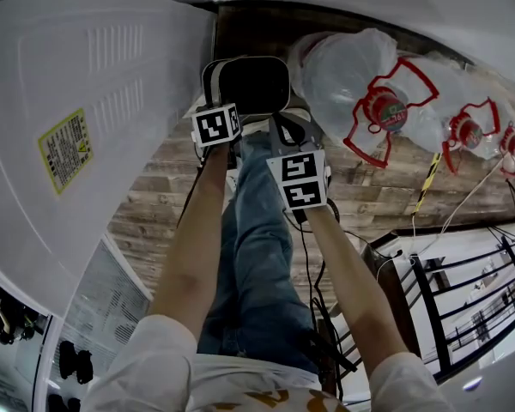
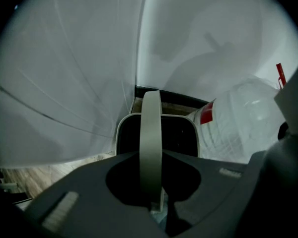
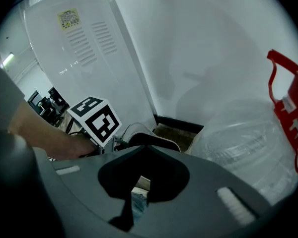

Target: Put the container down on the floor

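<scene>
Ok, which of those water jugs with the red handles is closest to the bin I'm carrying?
The leftmost water jug in the head view, right beside the bin; the middle jug and the rightmost jug lie farther off along the wall.

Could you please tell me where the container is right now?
Head view, top centre: the container, its handle in the left gripper, is between the white appliance on its left and the water jugs on its right.

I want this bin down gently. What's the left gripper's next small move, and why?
Probably lower the left gripper a little, straight down: its jaws are clamped on the handle of the container, and whether its base touches the wood floor isn't visible.
</scene>
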`<action>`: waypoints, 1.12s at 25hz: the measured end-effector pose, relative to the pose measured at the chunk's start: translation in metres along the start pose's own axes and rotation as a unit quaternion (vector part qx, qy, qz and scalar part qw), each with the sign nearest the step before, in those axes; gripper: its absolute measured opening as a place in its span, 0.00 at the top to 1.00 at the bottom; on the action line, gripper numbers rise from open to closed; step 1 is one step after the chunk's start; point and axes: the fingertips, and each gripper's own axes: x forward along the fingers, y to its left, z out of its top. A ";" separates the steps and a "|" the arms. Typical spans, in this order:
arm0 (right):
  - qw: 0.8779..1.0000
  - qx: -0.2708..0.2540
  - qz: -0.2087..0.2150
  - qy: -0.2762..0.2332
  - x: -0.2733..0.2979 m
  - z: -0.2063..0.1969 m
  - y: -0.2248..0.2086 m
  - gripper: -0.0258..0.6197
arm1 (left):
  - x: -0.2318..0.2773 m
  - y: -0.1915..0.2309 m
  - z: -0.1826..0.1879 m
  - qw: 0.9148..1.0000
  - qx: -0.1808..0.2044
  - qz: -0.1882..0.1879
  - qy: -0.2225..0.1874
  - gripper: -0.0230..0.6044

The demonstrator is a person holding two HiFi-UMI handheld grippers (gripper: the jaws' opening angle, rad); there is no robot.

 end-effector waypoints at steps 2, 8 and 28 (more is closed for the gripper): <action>1.000 -0.001 0.000 0.001 0.001 0.000 0.001 0.92 | -0.001 0.008 -0.001 1.000 -0.005 0.015 0.003 0.92; 1.000 0.000 0.005 0.006 0.007 0.001 0.006 0.92 | 0.000 0.030 -0.012 0.998 -0.023 0.043 0.029 0.81; 1.000 -0.012 0.011 0.006 0.001 0.006 0.012 0.92 | -0.017 0.056 -0.027 0.992 -0.068 0.094 0.042 0.61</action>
